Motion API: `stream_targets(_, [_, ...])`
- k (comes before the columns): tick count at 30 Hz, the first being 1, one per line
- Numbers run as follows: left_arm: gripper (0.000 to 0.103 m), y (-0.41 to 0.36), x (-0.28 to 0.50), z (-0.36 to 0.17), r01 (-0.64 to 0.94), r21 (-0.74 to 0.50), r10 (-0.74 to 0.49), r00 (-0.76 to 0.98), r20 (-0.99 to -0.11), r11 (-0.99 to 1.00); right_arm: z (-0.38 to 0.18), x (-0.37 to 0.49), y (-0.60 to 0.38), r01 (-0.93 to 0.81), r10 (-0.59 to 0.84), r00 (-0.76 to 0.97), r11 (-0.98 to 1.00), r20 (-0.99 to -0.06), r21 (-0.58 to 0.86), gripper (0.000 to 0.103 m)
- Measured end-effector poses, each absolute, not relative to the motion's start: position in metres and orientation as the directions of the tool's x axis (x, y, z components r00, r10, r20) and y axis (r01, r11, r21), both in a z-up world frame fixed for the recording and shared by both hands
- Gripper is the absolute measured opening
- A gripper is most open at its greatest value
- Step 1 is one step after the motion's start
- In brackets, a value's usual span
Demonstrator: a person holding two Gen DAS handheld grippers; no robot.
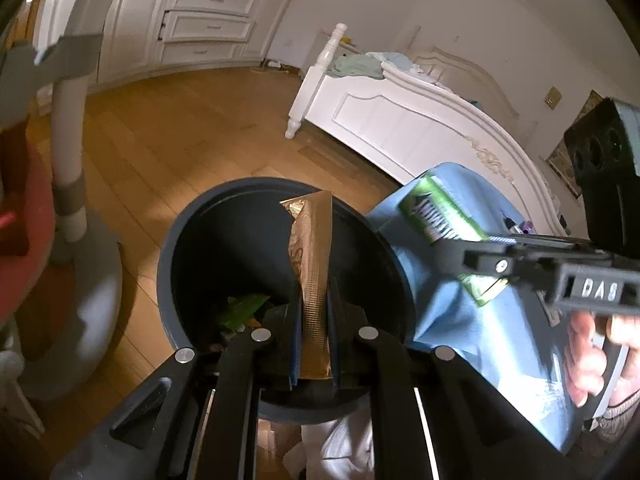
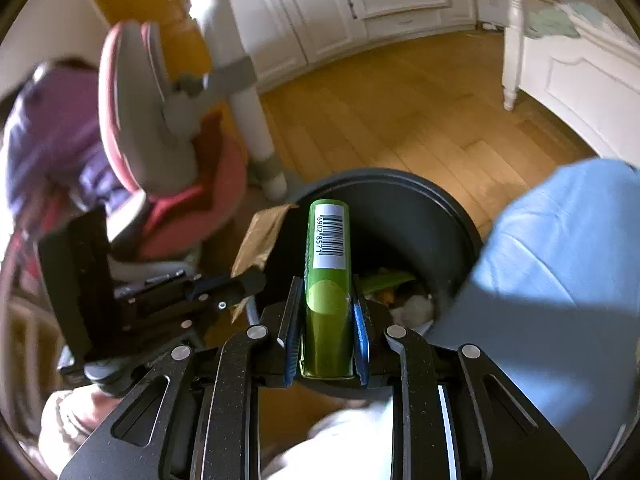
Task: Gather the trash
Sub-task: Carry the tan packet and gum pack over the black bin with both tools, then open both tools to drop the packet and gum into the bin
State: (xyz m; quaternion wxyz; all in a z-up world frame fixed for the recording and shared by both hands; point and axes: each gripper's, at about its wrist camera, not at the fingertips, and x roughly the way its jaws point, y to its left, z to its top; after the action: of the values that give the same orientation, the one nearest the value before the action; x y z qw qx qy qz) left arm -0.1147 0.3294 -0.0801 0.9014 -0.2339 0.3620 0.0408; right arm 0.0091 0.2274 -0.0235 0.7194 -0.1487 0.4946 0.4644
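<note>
A dark round trash bin (image 1: 184,240) stands on the wooden floor, with green and white scraps at its bottom (image 2: 400,284). My left gripper (image 1: 314,292) is shut on a gold foil wrapper (image 1: 314,248) and holds it upright over the bin's mouth. My right gripper (image 2: 326,292) is shut on a green box (image 2: 326,280) with a barcode, held over the bin's rim (image 2: 460,208). The right gripper and green box (image 1: 440,216) also show at the right in the left wrist view. The left gripper with the gold wrapper (image 2: 260,240) shows at the left in the right wrist view.
A red and grey chair (image 2: 152,140) on a grey post (image 1: 70,168) stands left of the bin. A white bed frame (image 1: 400,120) is at the right, white drawers (image 1: 208,24) at the back. A person's blue-clad leg (image 2: 552,280) is beside the bin.
</note>
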Motion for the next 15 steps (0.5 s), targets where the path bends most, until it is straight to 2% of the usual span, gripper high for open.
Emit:
stream_targets(6, [0.011, 0.338, -0.099, -0.1, -0.265, -0.434, -0.125, 0.717, -0.686, 0.861, -0.051, 0.006, 0.272, -0.839, 0.436, 0.085, 0.517, -0.896, 0.172, 0.023])
stream_targets(15, [0.015, 0.341, -0.09, -0.113, -0.283, -0.415, -0.115, 0.692, -0.712, 0.865, -0.072, 0.014, 0.283, -0.836, 0.416, 0.053, 0.516, -0.908, 0.188, 0.023])
